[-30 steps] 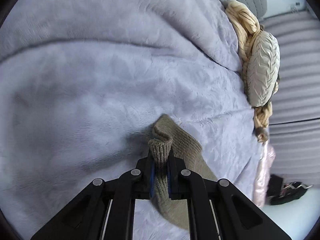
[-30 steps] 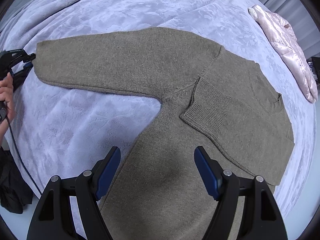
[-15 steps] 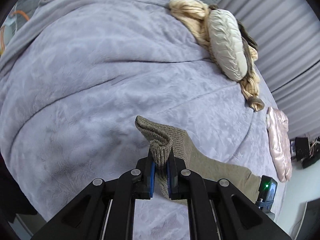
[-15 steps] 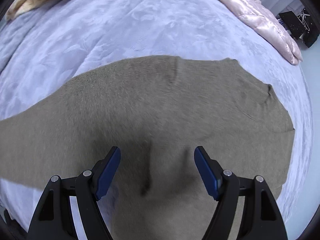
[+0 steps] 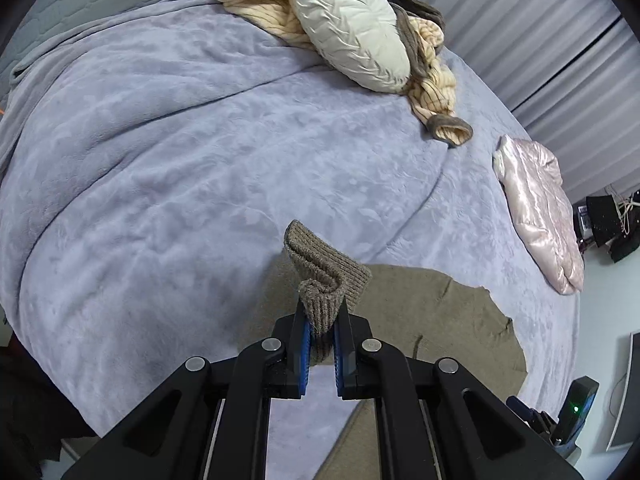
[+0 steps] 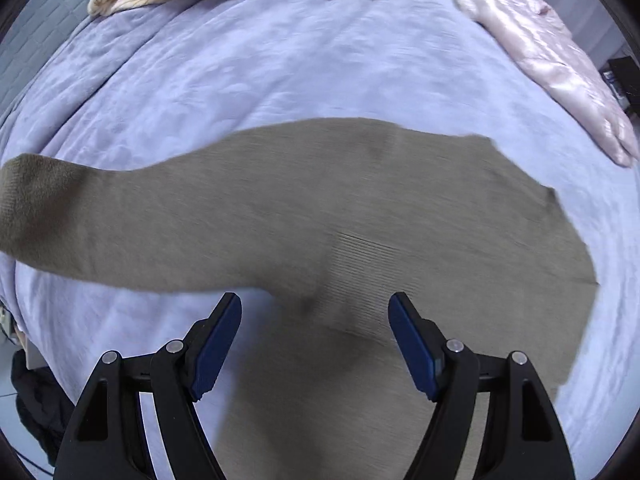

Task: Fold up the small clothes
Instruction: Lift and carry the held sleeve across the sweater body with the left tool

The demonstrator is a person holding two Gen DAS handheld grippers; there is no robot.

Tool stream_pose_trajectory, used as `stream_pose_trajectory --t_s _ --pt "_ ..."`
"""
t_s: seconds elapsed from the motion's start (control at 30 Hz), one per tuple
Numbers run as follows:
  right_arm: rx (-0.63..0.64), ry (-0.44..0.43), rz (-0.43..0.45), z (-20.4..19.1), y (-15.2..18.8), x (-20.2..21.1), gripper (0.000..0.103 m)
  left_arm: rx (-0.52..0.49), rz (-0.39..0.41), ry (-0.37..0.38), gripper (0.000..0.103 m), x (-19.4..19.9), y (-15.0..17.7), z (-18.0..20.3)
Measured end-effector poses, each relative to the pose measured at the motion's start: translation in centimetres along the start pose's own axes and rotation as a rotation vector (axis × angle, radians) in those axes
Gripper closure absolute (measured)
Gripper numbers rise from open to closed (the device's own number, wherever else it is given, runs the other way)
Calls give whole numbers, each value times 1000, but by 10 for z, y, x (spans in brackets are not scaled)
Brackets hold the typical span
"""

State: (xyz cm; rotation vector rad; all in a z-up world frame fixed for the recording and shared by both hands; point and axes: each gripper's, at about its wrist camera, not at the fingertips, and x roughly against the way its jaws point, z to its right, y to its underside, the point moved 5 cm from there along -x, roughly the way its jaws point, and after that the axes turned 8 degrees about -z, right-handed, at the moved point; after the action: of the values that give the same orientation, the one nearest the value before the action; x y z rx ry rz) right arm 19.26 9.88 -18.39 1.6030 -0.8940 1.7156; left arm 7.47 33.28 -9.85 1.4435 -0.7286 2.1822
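I am in the middle of folding the sleeve in, as I judge it. My left gripper (image 5: 320,328) is clenched on the ribbed cuff of the olive-brown knitted sweater (image 6: 360,220), the blue pads pinching the bunched rib so that a fold of cuff (image 5: 324,276) stands up above them. The cuff hangs over the sweater's body, which lies flat on the lilac plush bedspread (image 5: 180,160) toward its near right corner. In the right wrist view the sleeve (image 6: 100,216) stretches off to the left above the spread, blurred, and seems to be lifted clear of it.

My right gripper (image 6: 316,344) has its jaws released and standing wide, gripping nothing. It hovers over the sweater near the armpit, where the sleeve meets the body; I cannot tell whether the pads brush the knit.

Next, I reckon the cuff must be carried across the chest and laid down flat, with the right gripper free to pin or smooth the shoulder line so the crease falls straight.

Further off, a folded pale pink satin garment (image 5: 540,208) lies at the bedspread's right edge. At the far edge rest a cream ribbed knit (image 5: 264,4) and a round pleated off-white cushion (image 5: 352,28).
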Motion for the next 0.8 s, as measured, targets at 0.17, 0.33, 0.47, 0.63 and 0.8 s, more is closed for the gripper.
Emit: stream_pose_trajectory --t_s 0.17,0.33,0.47,0.63,0.8 --pt "-77 28 21 77 33 30 24 -12 -58 -15 93 -11 16 61" --pt "-143 11 34 140 73 50 24 -43 -82 -43 93 -23 42 124" --pt "-188 -9 44 177 97 58 24 -71 -104 -75 93 -35 63 168" --pt "-232 -22 48 214 121 61 24 -139 -108 -103 93 -43 93 222" --pt "-257 -27 60 245 138 64 24 -270 -98 -111 93 -46 129 285"
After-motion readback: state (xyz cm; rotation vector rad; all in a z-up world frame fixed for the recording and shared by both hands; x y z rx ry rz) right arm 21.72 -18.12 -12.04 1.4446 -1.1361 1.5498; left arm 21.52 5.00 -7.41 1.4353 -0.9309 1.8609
